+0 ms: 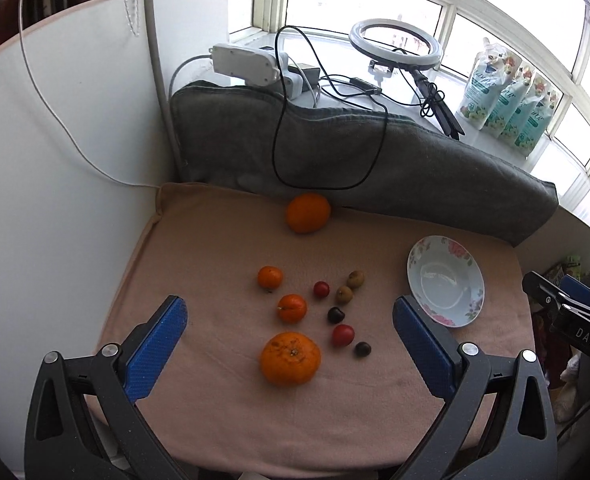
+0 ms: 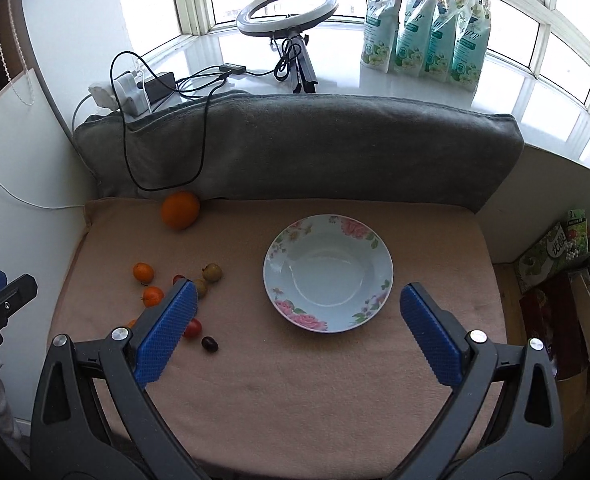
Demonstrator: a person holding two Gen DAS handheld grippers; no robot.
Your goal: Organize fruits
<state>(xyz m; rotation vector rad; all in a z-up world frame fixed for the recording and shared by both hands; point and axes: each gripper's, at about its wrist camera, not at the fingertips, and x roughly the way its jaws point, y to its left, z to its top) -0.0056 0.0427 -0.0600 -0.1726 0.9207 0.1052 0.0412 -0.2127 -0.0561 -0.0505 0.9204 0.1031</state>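
My left hand-held gripper (image 1: 289, 322) hangs spread wide and empty over the cluster of fruit on the pink cushion (image 1: 223, 420). The big mandarin (image 1: 290, 358) lies straight ahead between its blue pads, with a smaller one (image 1: 292, 308) just beyond it. Cherry tomatoes (image 1: 343, 335) and dark little fruits sit just to the right of those. One large orange (image 1: 308, 213) rests apart, against the grey cushion (image 1: 415, 168) at the far edge.

My right hand-held gripper (image 2: 298, 306) is also spread and empty, aimed at the empty flowered bowl (image 2: 279, 252) near the cushion's right side. From there the fruit lies off to the left, some behind my left pad.

So I judge the left is nearer the fruit. The mandarin is round, so no axis matters. The bowl lies to its right.
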